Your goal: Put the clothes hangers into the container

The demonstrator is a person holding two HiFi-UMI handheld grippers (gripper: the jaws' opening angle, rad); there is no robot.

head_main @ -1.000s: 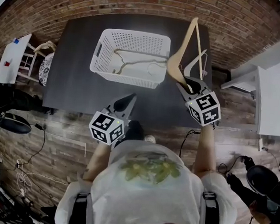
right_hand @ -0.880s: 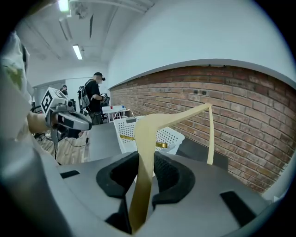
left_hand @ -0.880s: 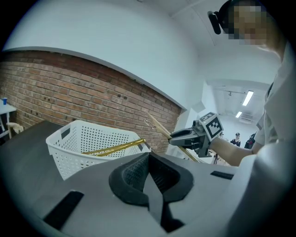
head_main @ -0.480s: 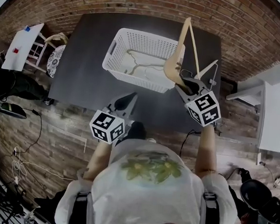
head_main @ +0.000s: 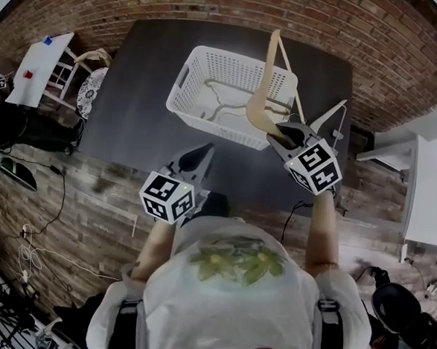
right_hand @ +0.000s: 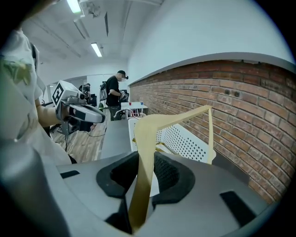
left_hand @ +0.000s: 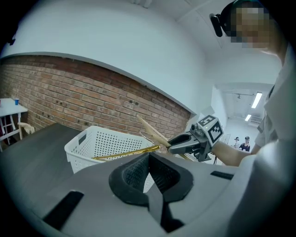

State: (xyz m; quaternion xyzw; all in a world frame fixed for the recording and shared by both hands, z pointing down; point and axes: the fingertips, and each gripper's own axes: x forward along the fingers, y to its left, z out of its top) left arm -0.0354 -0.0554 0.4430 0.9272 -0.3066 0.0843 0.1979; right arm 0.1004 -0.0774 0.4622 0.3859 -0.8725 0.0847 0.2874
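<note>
One wooden hanger (head_main: 258, 98), clamped in the right claw (head_main: 279, 135) above the white basket (head_main: 181, 85) on the desk (head_main: 135, 89), apparently mid-transfer, next needing lowering among the other hangers (head_main: 221, 109) and release; left claw (head_main: 194, 159) closed, empty.

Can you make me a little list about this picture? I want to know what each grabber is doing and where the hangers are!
Table: dark grey rectangular table
Container: white perforated plastic basket, standing on the table
Inside the basket: slim hangers lying on the bottom, number unclear
Right gripper: shut on a pale wooden clothes hanger, held up over the basket's right end
Left gripper: jaws together, holding nothing, by the table's near edge
</note>
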